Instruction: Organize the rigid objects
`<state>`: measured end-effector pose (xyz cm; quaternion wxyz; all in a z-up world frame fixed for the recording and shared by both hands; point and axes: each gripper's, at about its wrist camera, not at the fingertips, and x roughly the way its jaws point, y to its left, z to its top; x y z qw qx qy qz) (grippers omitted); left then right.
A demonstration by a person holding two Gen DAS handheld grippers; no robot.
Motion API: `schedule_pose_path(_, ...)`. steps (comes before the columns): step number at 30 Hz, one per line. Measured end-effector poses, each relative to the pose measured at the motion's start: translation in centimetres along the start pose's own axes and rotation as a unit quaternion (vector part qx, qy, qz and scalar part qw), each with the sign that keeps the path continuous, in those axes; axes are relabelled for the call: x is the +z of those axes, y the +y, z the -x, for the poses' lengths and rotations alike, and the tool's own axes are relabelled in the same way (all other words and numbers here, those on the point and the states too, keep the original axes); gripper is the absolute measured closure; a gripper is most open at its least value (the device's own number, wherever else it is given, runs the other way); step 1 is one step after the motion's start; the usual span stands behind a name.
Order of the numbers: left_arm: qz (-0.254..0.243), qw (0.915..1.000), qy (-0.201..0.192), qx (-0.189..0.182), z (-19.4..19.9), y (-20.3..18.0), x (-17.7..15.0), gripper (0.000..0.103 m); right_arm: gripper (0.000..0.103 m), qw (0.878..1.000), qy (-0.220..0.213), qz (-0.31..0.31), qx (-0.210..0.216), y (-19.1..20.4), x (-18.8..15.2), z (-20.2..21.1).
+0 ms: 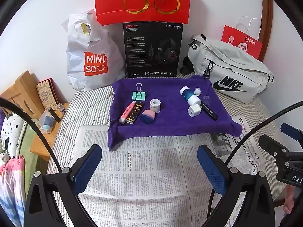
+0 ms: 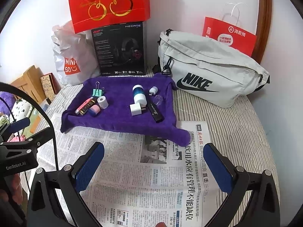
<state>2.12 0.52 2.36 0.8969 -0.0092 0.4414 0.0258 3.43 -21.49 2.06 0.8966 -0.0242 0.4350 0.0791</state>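
Both grippers hang over a spread newspaper (image 1: 144,174) in the lower half of each view, on a striped bedcover (image 2: 236,128). Left gripper (image 1: 149,167): fingers spread wide, nothing between the blue pads (image 1: 86,170). Right gripper (image 2: 154,167): likewise wide apart and empty, pads (image 2: 217,168) over newsprint. Each gripper shows at the edge of the other's view: right one at far right of the left wrist view, left one at far left of the right wrist view. Mid-frame, a purple towel (image 1: 170,121) lies partly over the top edge of the newspaper, with small items in two loose clusters. Left cluster: mint binder clip (image 1: 138,94) toward the back; in front of it a pink tube (image 1: 127,111) lying just beside a dark brown label-printed tube (image 1: 134,112), apparently touching; a pink-and-blue eraser-like block (image 1: 148,116) to their right; a small white roll (image 1: 155,105) upright behind the block. Right cluster: white-and-blue bottle (image 1: 190,95) lying on its side; small white capped piece (image 1: 197,91) just beside it; a white charger cube (image 1: 194,110) at the bottle's near end; a black stick with script lettering (image 1: 209,111) lying diagonally; a small clear cup (image 1: 207,99) near it. Behind the towel, upper frame: white Miniso bag (image 1: 90,56), black headset box (image 1: 152,49), red cherry-print bag (image 1: 142,0) above the box, grey Nike bag (image 1: 231,70), red paper bag (image 1: 242,41) at upper right.
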Motion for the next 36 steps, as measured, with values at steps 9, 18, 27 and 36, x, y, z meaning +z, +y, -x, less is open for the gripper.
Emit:
schedule_pose_path(9,-0.001,1.0000,0.000,-0.001,0.06,-0.02,0.05,0.001,0.000,1.000,-0.001,-0.002,-0.001,-0.09,0.00,0.16)
schedule_pose_path(18,-0.002,1.0000,0.000,-0.003,0.12,0.15,0.15,0.001,0.000,1.000,0.000,-0.004,-0.003,-0.30,0.07,0.23)
schedule_pose_path(27,0.000,1.0000,0.002,-0.005,0.19,0.28,0.27,0.001,0.000,1.000,0.002,-0.004,-0.005,-0.33,0.12,0.16)
schedule_pose_path(36,-0.003,1.0000,-0.005,-0.005,0.22,0.06,0.07,0.001,0.000,1.000,0.001,-0.005,-0.007,-0.43,0.08,0.17)
